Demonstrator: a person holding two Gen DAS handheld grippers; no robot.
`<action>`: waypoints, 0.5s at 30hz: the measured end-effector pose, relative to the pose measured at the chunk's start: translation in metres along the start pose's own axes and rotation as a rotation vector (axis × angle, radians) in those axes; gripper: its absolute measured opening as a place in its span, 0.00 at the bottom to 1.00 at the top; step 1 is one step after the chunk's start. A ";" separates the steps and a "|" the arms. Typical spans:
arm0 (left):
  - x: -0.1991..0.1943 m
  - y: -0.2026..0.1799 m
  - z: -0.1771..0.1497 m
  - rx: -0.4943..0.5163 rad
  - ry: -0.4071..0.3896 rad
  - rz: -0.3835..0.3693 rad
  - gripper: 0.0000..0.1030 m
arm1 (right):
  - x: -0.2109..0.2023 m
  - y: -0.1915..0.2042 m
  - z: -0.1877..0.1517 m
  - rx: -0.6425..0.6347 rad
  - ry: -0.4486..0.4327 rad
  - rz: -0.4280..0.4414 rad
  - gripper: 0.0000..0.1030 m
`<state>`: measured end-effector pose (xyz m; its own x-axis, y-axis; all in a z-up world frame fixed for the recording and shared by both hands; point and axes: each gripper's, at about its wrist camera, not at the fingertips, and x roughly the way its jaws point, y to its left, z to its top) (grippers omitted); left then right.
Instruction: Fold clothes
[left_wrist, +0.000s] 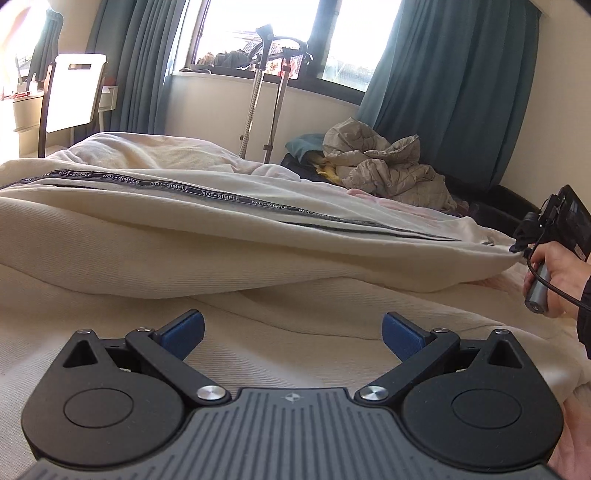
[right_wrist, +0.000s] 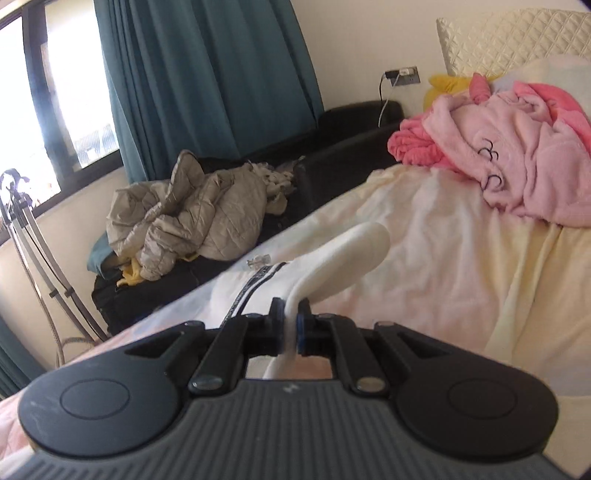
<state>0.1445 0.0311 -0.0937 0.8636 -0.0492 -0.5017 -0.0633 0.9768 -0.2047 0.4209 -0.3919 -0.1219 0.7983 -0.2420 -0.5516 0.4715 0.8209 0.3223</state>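
In the left wrist view, a white-backed chair (left_wrist: 72, 92) stands at the far left beside teal curtains (left_wrist: 140, 62). Near the window, a metal garment-steamer stand (left_wrist: 266, 92) rises behind the bed. The cream ribbed garment with a black "NOT-SIMPLE" lettered tape (left_wrist: 221, 229) lies across the cream bedspread (left_wrist: 295, 306), stretching from the left edge to the right, just beyond the left gripper (left_wrist: 293, 334). That gripper's blue-padded jaws are spread wide with nothing between them, hovering low over the bedspread, near the garment's folded edge but apart from it. Farther right, one crumpled beige quilted jacket (left_wrist: 384, 162) sits on dark furniture. At the far right the right gripper (left_wrist: 519, 245) pinches the garment's corner, held by the person's hand (left_wrist: 554, 280).

In the right wrist view, the beige quilted jacket (right_wrist: 184, 218) lies at the left on a black sofa (right_wrist: 332, 147). In the middle, the right gripper (right_wrist: 291, 325) has its jaws clenched on a white edge of the cream garment (right_wrist: 332, 258), which rises out from between them; the lettered tape runs just left. At the far right, a fluffy pink robe (right_wrist: 517, 162) is heaped on the bed against a cream quilted headboard (right_wrist: 509, 40).
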 end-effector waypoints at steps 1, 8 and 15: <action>0.002 0.001 -0.001 -0.003 0.009 0.005 1.00 | 0.002 -0.008 -0.003 -0.002 0.017 -0.006 0.08; 0.007 0.005 0.003 -0.015 0.018 0.020 1.00 | 0.003 -0.042 -0.017 0.010 0.053 -0.006 0.10; 0.000 -0.003 0.010 0.018 -0.012 0.017 1.00 | -0.033 -0.051 -0.011 0.008 0.020 0.021 0.53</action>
<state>0.1492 0.0299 -0.0846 0.8684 -0.0302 -0.4950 -0.0689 0.9811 -0.1809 0.3664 -0.4206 -0.1287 0.8003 -0.2148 -0.5599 0.4580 0.8215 0.3396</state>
